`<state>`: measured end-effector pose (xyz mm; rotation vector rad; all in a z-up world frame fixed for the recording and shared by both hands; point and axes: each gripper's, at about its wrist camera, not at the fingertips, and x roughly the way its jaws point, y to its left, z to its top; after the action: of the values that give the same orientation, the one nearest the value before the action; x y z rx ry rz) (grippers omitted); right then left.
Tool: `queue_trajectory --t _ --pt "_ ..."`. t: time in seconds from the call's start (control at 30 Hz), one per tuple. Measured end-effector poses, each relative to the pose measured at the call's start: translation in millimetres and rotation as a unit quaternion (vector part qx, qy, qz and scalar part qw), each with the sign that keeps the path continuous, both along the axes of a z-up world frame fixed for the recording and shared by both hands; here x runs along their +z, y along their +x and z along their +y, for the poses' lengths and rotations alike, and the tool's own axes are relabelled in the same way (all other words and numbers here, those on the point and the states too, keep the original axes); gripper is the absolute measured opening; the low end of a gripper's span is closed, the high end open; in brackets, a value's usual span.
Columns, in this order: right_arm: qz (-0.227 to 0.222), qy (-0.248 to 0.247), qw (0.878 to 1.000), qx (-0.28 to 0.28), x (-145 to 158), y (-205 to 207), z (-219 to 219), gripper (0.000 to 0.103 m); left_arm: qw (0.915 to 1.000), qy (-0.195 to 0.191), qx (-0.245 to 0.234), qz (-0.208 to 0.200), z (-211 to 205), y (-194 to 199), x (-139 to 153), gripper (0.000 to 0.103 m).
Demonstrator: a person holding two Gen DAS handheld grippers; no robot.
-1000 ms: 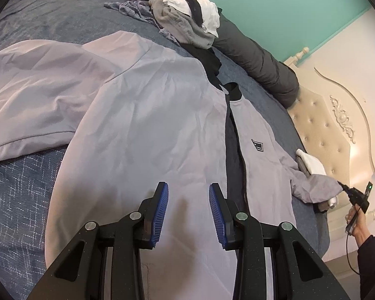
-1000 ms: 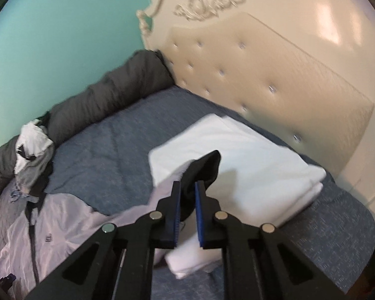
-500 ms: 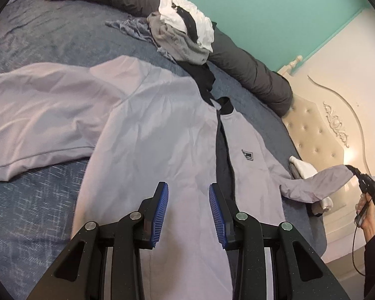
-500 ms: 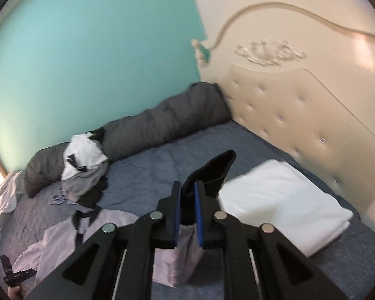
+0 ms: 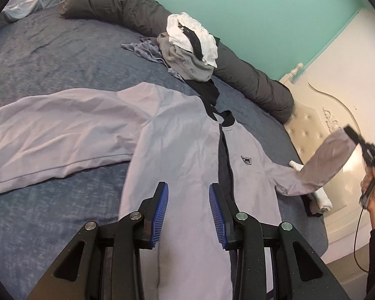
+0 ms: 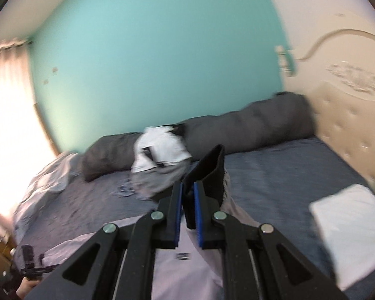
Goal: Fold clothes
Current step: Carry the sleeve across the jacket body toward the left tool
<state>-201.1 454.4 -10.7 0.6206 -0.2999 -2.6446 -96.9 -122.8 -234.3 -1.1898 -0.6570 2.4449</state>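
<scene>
1. Left gripper (image 5: 188, 215) nearest, above the front of the jacket, jaws partly apart, nothing between the blue pads.
2. Light grey jacket (image 5: 187, 155) spread flat on the blue bed (image 5: 50, 57), black zip strip up the middle, one sleeve stretched out flat to the left.
3. Right gripper (image 6: 188, 208) clamped narrow on the black cuff (image 6: 210, 170) of the other sleeve, lifted off the bed (view blurred).
4. Farther: pile of clothes (image 5: 190, 47) against a dark rolled duvet (image 5: 250, 80); folded white cloth (image 6: 350, 235) near the headboard (image 6: 350, 130).
</scene>
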Motion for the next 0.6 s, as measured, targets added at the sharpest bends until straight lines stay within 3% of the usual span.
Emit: queue_trajectory --t 0.23,0.43,0.6 --pt "-0.018 0.003 0.990 0.140 -8 12 -134 0.009 0.9999 -0.004 0.009 -0.002 -21 19 11 0.037" --pt "-0.080 0.023 0.970 0.230 -73 26 -243 0.009 0.9999 -0.009 0.010 -0.001 -31 29 17 0.037" --pt "-0.148 0.042 0.949 0.274 -156 43 -304 0.009 0.9998 -0.019 0.008 -0.008 -37 35 14 0.037"
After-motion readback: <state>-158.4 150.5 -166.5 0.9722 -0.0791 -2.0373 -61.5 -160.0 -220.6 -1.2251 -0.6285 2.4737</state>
